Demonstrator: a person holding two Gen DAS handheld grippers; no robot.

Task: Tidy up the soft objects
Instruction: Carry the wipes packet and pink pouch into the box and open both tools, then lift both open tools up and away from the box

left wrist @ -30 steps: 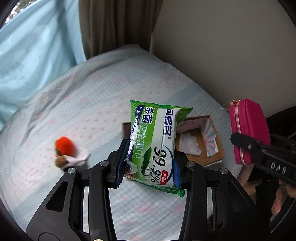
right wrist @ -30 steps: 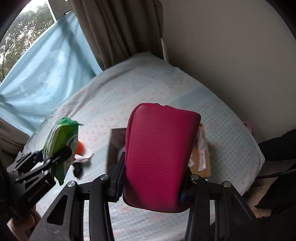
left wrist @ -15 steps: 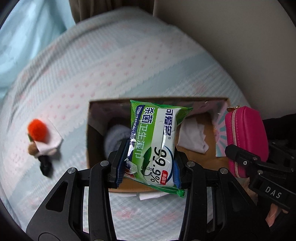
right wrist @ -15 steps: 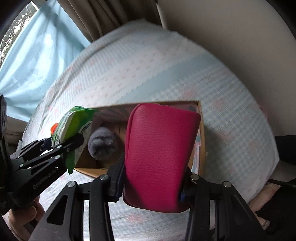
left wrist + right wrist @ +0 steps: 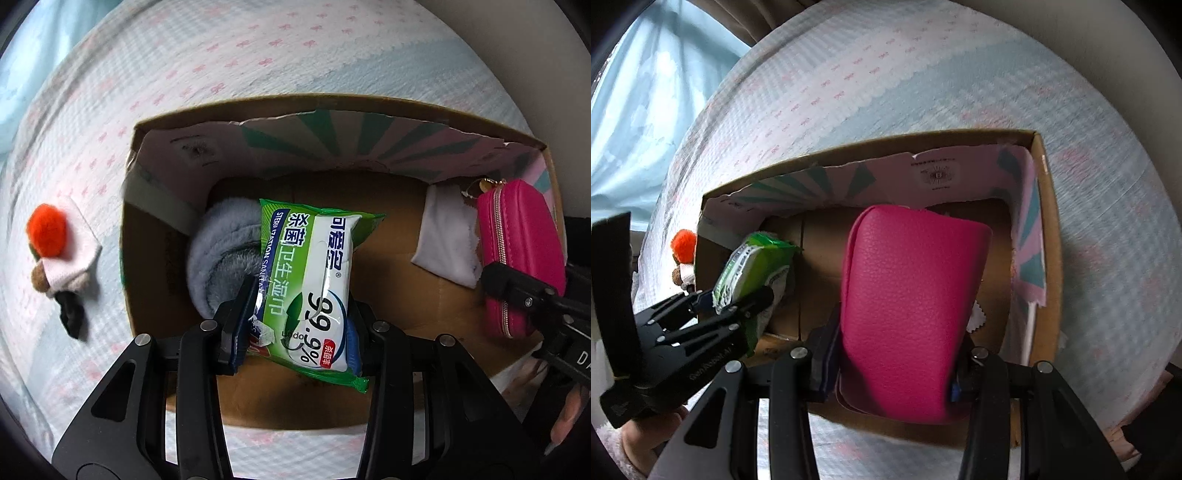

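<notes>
Left tool [image 5: 295, 325] gripping wipes pack [image 5: 314, 280], over box [image 5: 369, 110]

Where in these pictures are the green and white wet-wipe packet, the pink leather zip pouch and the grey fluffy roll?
Green and white wet-wipe packet [image 5: 314, 273]: left wrist view, printed front face.
Pink leather zip pouch [image 5: 908, 302]: right wrist view, broad grained side.
Grey fluffy roll [image 5: 218, 254]: left wrist view, curved outer layer.

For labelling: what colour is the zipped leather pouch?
Hot pink zipped leather pouch; right wrist view shows it best.
</notes>
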